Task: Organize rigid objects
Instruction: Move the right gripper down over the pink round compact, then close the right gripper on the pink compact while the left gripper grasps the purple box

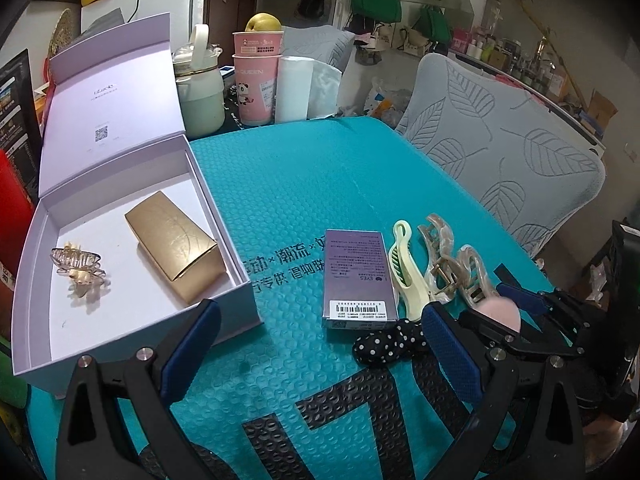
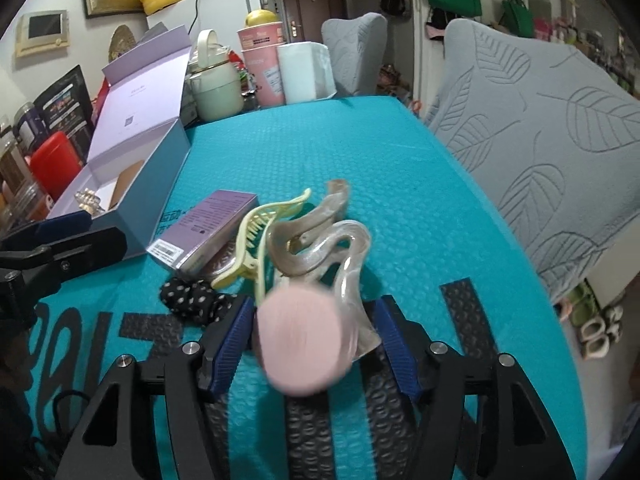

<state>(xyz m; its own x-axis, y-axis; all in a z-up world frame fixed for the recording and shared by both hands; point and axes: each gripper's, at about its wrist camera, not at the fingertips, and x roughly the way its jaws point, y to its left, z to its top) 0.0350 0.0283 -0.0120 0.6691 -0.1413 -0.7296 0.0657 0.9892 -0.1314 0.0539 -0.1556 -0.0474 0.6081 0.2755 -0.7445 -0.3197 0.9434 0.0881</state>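
Pink puff sits between my right gripper's parted pads, ungripped. Left gripper hangs released. Next I clamp, then carry to the lilac box.

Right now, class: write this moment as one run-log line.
left gripper: open, empty | right gripper: pink round object between fingers, grip unclear | lilac box: gold case, clear claw clip inside
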